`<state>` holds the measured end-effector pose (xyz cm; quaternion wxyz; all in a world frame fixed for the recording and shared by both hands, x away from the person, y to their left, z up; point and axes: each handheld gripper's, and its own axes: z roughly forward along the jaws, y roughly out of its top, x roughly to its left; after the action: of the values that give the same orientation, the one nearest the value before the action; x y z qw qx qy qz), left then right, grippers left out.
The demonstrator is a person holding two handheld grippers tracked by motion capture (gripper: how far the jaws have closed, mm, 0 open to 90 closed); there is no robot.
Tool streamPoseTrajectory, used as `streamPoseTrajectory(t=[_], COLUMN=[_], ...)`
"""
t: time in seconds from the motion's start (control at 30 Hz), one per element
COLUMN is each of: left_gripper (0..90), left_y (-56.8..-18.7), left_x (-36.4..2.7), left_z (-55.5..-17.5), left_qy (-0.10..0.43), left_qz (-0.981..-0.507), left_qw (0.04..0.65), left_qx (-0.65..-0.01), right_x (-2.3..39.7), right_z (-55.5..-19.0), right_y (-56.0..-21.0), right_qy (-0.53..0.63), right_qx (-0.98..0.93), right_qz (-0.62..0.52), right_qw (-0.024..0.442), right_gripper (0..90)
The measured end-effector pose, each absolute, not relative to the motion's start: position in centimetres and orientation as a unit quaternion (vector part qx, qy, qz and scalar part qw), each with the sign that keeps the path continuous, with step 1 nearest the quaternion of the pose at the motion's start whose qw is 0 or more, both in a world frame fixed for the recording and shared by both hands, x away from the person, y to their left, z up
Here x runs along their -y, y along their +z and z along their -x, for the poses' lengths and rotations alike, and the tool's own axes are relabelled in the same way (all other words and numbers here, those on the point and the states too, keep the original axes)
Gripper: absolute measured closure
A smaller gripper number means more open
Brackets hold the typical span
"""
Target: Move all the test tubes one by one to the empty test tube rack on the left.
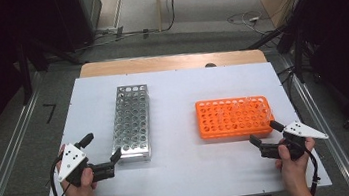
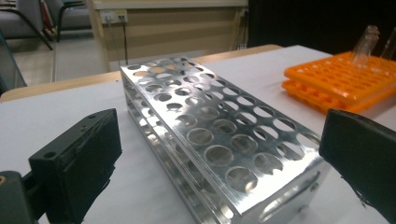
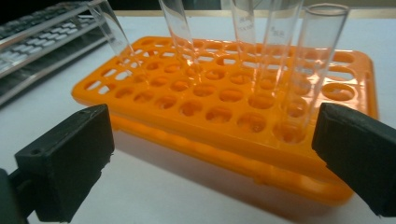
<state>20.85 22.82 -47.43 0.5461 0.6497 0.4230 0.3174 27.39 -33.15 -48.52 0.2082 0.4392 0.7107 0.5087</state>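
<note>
A silver metal tube rack [image 1: 132,121] with empty holes stands left of centre on the white board. To its right lies an orange plastic rack [image 1: 233,117], and several clear glass tubes [image 3: 322,60] stand in its holes, leaning slightly. My left gripper [image 1: 101,147] is open at the metal rack's near end, which sits between the jaws in the left gripper view [image 2: 222,135], untouched. My right gripper [image 1: 265,132] is open just before the orange rack's near right corner. In the right gripper view [image 3: 212,149] its jaws frame the orange rack [image 3: 224,107] without contact.
The white board [image 1: 185,162] lies on a wooden table [image 1: 168,61]. Bare board lies between the two racks and along the front edge. Beyond the table are grey floor, cables [image 1: 248,18] and dark curtains at both sides.
</note>
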Motion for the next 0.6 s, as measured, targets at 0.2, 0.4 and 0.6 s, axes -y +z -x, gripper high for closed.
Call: streamPoseTrajectory(t=[0.2, 0.4, 0.6], left_gripper=[0.0, 0.0, 0.0], left_y=[-47.6, -47.4, -47.4], left_x=[-23.3, -23.4, -22.6], left_z=[-20.5, -19.9, -19.7], left_qy=[0.309, 0.306, 0.303], left_qz=[-0.644, -0.642, -0.653], left_qw=[0.551, 0.553, 0.552], left_qx=[-0.431, -0.433, -0.421], right_x=[33.1, 33.4, 34.4], right_z=[-27.6, -27.9, -28.3], right_y=[-47.4, -46.7, -46.7], right_qy=[0.512, 0.509, 0.501], right_qx=[-0.711, -0.712, -0.696], right_qz=[-0.428, -0.431, -0.462], right_qw=[0.223, 0.219, 0.226], right_gripper=[0.0, 0.0, 20.5])
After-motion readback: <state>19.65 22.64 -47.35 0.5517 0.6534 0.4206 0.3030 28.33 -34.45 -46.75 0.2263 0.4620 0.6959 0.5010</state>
